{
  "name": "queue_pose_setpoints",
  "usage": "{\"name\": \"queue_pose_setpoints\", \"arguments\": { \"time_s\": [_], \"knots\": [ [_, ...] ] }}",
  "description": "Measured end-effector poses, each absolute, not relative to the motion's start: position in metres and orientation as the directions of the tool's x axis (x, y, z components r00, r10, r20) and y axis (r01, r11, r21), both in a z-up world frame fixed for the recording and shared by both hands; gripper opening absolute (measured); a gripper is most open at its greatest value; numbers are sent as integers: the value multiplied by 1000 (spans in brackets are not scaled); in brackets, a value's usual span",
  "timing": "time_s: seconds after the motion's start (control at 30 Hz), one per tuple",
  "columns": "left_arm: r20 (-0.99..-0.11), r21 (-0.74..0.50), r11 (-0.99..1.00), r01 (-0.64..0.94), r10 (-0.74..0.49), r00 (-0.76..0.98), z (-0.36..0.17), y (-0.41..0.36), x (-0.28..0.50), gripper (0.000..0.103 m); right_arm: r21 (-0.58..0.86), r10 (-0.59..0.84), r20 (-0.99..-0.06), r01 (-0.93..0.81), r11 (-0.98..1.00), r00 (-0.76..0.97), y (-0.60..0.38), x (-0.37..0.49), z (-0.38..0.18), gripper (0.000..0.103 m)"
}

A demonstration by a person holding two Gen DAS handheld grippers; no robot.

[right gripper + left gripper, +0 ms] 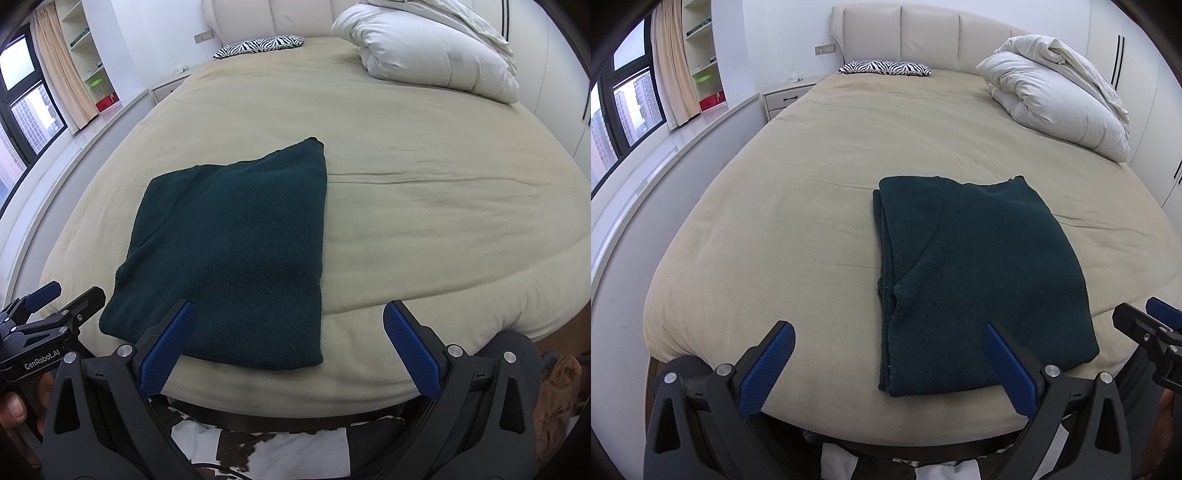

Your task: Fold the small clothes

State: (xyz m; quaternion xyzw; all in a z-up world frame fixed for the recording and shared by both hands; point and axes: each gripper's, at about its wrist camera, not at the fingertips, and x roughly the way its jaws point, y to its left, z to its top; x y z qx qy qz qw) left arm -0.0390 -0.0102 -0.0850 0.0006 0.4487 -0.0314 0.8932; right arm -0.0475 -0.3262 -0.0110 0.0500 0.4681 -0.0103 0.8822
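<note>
A dark green knitted garment [975, 273] lies folded into a rough rectangle on the beige bed [798, 206], near its front edge. My left gripper [888, 334] is open, held above the bed's front edge, its right finger over the garment's near left part. In the right wrist view the same garment [236, 251] lies left of centre. My right gripper [288, 314] is open too, its left finger over the garment's near edge. Neither gripper holds anything. Each gripper shows at the edge of the other's view.
A rolled white duvet [1056, 88] sits at the bed's far right and a zebra-print pillow [884, 68] by the headboard. A nightstand [785, 98], shelves and a window ledge [657, 162] run along the left. Wardrobe doors stand at the right.
</note>
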Motion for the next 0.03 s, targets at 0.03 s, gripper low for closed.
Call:
{"name": "queue_pose_setpoints", "arguments": {
  "time_s": [0.03],
  "knots": [
    [-802,-29,998,58,-58,595,-85,-10,-39,103,79,29,-828,65,995,561,-327,-47,-12,103]
  ]
}}
